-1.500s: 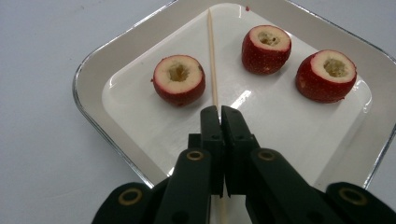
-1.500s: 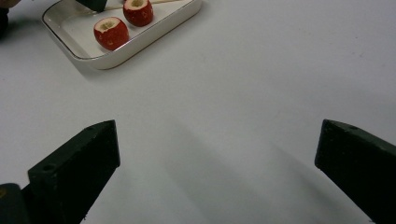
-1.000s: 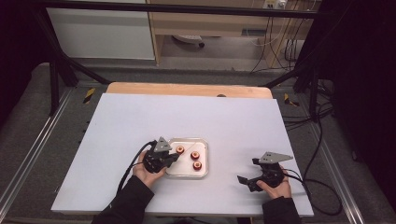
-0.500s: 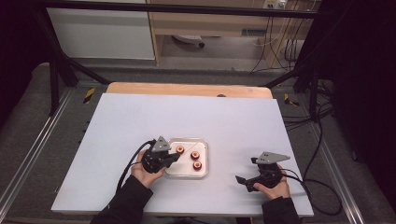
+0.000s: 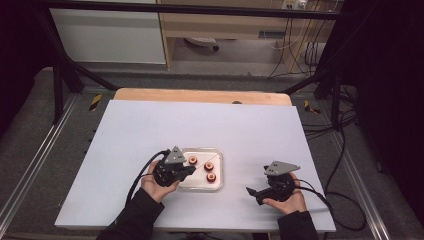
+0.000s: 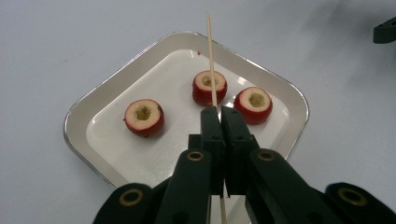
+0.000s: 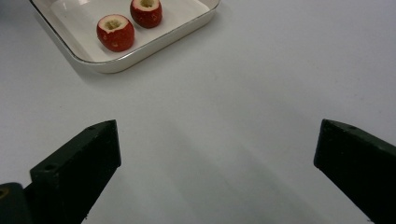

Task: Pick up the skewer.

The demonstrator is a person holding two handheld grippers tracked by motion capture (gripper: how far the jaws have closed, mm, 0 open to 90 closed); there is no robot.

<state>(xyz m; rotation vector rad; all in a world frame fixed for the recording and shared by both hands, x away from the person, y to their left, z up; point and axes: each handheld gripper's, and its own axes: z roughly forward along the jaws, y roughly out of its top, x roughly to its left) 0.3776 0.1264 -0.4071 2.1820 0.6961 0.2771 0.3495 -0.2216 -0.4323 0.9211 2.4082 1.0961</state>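
I saw a white table top filling the middle of the high view, a strip of bare wood along its far edge. One thing lay directly on it: a shallow white tray with a metal rim, low and just left of centre. The surface around it was plain white.

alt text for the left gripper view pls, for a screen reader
The left gripper, jaws shut on a thin wooden skewer, points over a white metal-rimmed tray on a pale table. Three cored red fruits lie in the tray: one at left, two close together at right.
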